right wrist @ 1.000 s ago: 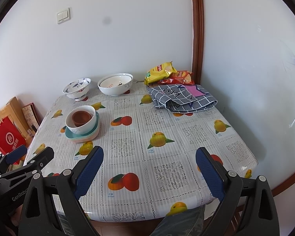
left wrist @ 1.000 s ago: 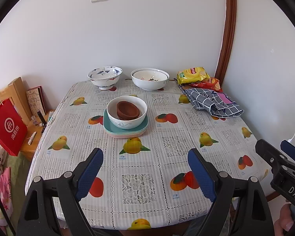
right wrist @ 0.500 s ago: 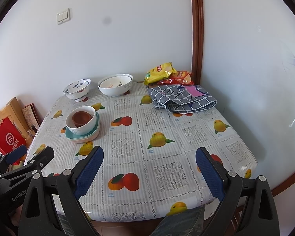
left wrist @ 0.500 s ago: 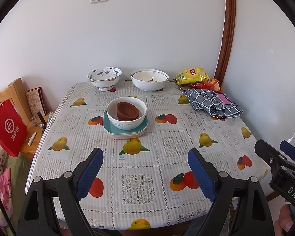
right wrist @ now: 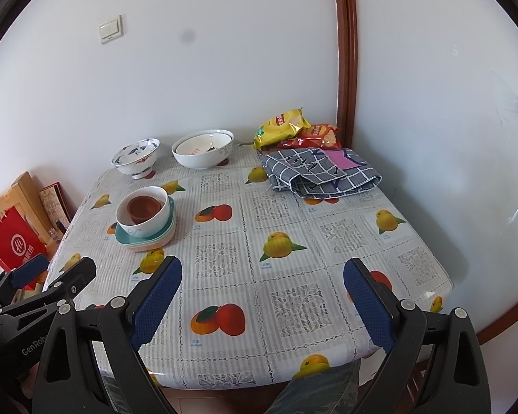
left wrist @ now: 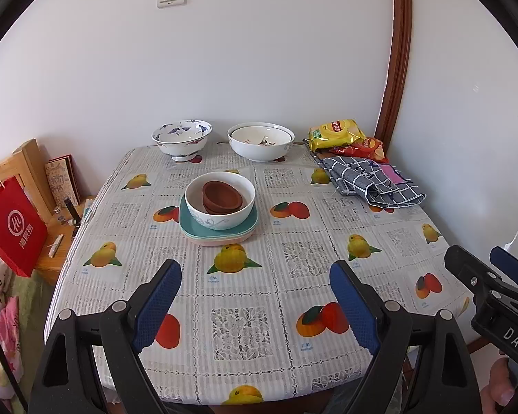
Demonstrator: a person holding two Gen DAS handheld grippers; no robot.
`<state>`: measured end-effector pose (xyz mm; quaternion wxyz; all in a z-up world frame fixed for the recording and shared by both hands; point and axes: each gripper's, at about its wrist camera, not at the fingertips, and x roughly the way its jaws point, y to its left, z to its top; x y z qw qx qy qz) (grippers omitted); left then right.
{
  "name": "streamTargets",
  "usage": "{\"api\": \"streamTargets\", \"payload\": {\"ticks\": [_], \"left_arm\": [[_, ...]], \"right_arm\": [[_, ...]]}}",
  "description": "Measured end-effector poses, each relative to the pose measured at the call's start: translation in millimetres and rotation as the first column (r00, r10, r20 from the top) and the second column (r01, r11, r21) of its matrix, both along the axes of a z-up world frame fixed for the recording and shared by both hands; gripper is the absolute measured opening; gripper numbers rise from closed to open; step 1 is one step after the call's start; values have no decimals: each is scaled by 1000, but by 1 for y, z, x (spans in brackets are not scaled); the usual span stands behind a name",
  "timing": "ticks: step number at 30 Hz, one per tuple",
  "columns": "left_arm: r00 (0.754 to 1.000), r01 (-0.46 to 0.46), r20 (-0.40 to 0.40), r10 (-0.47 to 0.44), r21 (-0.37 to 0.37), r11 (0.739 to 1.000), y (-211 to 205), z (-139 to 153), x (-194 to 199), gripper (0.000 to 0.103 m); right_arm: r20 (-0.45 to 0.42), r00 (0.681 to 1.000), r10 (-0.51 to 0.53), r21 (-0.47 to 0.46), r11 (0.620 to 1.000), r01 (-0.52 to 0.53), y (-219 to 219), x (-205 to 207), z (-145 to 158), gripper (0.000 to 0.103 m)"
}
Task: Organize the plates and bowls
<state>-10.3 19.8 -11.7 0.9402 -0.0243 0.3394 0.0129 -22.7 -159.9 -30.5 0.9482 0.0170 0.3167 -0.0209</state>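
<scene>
Since a second ago, nothing on your table (left wrist: 252, 324) has shifted: left gripper (left wrist: 255, 300) and right gripper (right wrist: 262, 302) gape wide, empty; brown bowls (left wrist: 222, 197) nest in white bowl (left wrist: 221, 219) atop teal-and-pink plates (left wrist: 221, 236), mid-table.

At mid-frame we are seeing a white bowl (left wrist: 220, 203) holding brown bowls (left wrist: 222, 197), sitting on stacked plates (left wrist: 217, 233) on the bench (left wrist: 293, 241). Our left gripper (left wrist: 255, 305) is hanging wide open at lower centre, with the right gripper (left wrist: 490, 276) showing at lower right.
</scene>
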Motion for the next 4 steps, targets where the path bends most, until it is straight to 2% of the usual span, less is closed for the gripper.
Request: {"api": "streamTargets", "payload": {"ticks": [4], "left_arm": [[1000,4,10,-4,-1,1000,1,0,5,89]], "right_arm": [[4,1000,-4,-4,1000,4,0,1,1,94]]}}
